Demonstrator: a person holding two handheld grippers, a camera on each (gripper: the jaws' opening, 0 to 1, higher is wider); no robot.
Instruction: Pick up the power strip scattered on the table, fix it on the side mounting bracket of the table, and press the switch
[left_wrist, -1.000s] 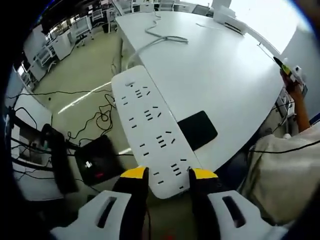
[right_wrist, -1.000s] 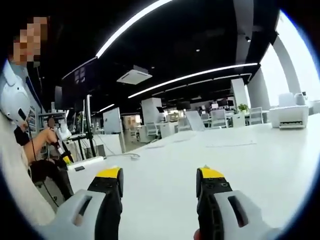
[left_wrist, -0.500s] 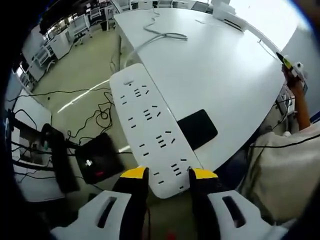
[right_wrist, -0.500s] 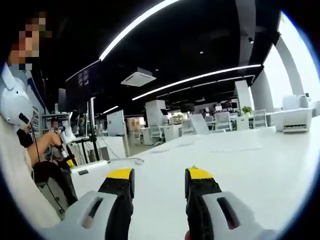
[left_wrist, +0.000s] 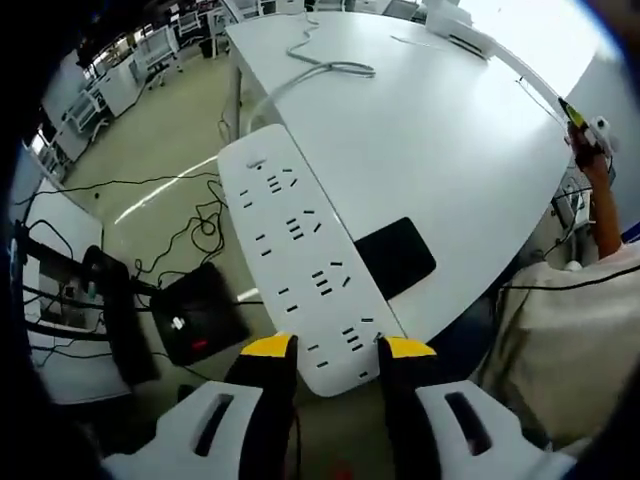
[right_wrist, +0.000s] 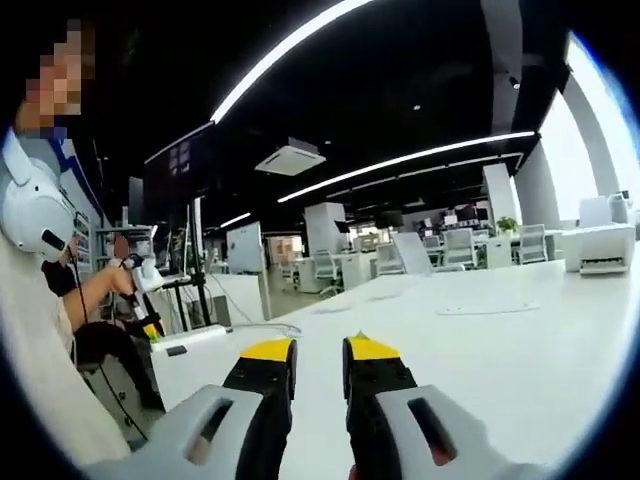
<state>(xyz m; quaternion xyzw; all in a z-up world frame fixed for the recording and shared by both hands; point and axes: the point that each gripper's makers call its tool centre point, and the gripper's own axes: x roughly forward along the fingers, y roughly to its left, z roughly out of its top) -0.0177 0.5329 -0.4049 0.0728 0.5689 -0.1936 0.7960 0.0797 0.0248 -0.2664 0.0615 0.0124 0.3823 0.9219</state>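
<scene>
**Holding the power strip off the table's edge**

Gripping the near end of the white power strip (left_wrist: 303, 275), the left gripper (left_wrist: 334, 348) is clamping it between yellow-tipped jaws. The strip is stretching out past the white table (left_wrist: 440, 150) edge, over open floor strewn with black cables (left_wrist: 195, 235). A black panel (left_wrist: 396, 258) is lying on the table just beside the strip. The right gripper (right_wrist: 318, 352) is hovering over bare tabletop, jaws nearly together around nothing, the table's far side lying unobstructed.
</scene>
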